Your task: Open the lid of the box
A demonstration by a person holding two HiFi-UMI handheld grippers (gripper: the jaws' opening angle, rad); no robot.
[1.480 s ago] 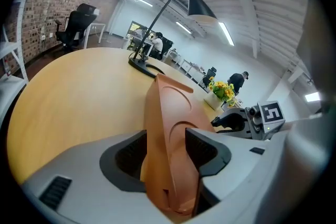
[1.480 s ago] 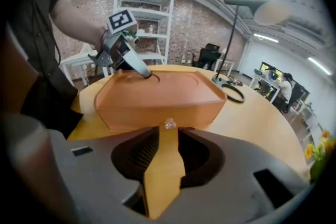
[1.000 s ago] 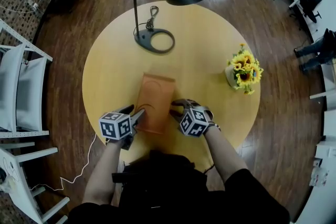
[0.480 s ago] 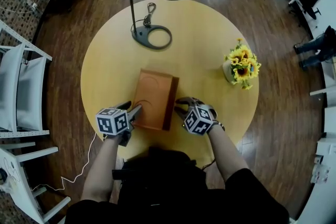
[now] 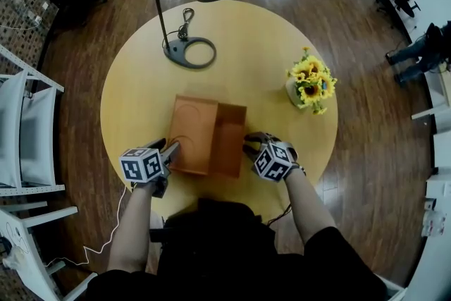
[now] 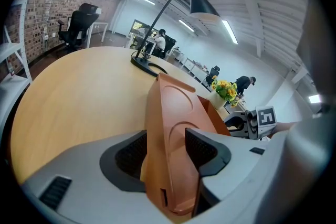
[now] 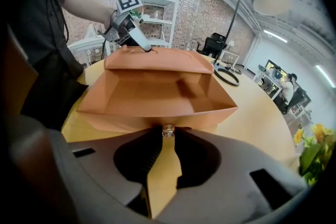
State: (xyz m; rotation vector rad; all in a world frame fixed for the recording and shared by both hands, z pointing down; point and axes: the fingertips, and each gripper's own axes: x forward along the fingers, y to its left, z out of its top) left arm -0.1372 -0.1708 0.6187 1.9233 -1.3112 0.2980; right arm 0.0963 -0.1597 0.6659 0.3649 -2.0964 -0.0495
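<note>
A round wooden table (image 5: 282, 32) carries the open box (image 5: 229, 144), a lamp's ring base (image 5: 173, 51), sunflowers (image 5: 310, 84) and perhaps a carabiner (image 5: 186, 19).

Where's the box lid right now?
In the head view, the lid stands swung up on the left side of the open box, its near corner clamped in the left gripper, between the person and the lamp base.

A second ago the lid (image 5: 192, 134) lies flat; now it stands swung up toward frame left in my left gripper (image 5: 171, 149), baring the box (image 5: 230, 144). My right gripper (image 5: 249, 146) has narrowed onto the stud (image 7: 168, 130).
</note>
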